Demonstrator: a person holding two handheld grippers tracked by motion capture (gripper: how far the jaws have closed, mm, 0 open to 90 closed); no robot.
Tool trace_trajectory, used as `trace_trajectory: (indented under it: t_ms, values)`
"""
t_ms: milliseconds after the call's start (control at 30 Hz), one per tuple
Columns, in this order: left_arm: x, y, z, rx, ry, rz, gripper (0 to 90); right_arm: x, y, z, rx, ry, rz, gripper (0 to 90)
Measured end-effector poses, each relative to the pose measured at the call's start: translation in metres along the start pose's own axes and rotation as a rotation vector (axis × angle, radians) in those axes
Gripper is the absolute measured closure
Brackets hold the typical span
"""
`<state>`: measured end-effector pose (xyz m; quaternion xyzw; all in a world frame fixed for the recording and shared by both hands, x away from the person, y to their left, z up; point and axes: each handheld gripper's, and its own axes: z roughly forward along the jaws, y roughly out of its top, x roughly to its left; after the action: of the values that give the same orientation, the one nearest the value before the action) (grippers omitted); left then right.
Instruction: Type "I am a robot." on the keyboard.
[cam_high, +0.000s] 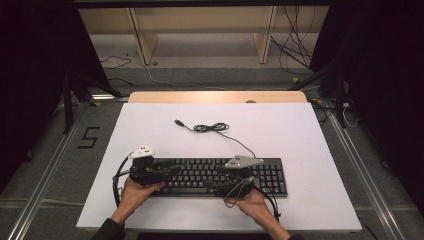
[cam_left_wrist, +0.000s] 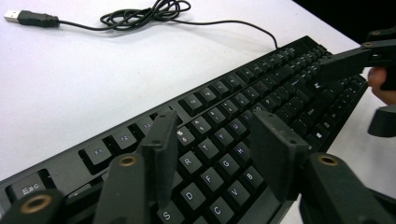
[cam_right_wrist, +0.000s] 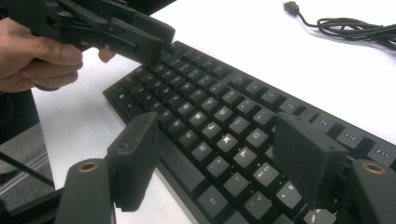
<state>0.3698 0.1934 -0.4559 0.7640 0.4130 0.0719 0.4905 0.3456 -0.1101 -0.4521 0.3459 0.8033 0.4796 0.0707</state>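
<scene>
**A:** Where is the keyboard (cam_high: 220, 176) on the desk (cam_high: 150, 125)?

**B:** In the high view it lies flat at about 6 o'clock on the white desk, near the person's edge, long side running from 9 to 3 o'clock. Its black cable (cam_high: 215, 128) runs off toward 12 o'clock, bunches into a loose coil, and ends in a USB plug (cam_high: 178, 122) lying at about 11 o'clock from the coil.

**A:** And the two tools?

**B:** The left tool (cam_left_wrist: 217, 149) hangs over the keyboard's left end, at 9 o'clock. Its jaws stand apart with only keys showing between them, gripping nothing. The left hand (cam_high: 136, 192) holds it from the near edge.

**A:** The right one?

**B:** The right tool (cam_right_wrist: 219, 158) is over the right half of the keys, toward 3 o'clock. Its jaws are spread wide above the keys, with nothing held. The right hand (cam_high: 255, 205) carries it.
</scene>
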Motion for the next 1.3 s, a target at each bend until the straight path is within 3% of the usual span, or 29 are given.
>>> trace_trajectory:
  t_ms: [300,533,1033,1300]
  values:
    - [-0.003,-0.008,-0.010,-0.045,-0.025,-0.007,37.7,-0.001,0.000,0.002,0.006,-0.012,0.001,35.9]
    - [-0.005,-0.014,-0.019,-0.066,-0.034,0.003,34.1,-0.004,-0.001,0.003,0.029,-0.038,0.010,44.5]
    - [-0.009,-0.025,-0.033,-0.096,-0.033,0.013,31.5,-0.003,-0.006,0.011,0.102,-0.066,-0.033,82.2]
    - [-0.012,-0.028,-0.033,-0.085,-0.035,0.019,31.1,-0.002,-0.010,0.018,0.143,-0.069,-0.035,89.1]
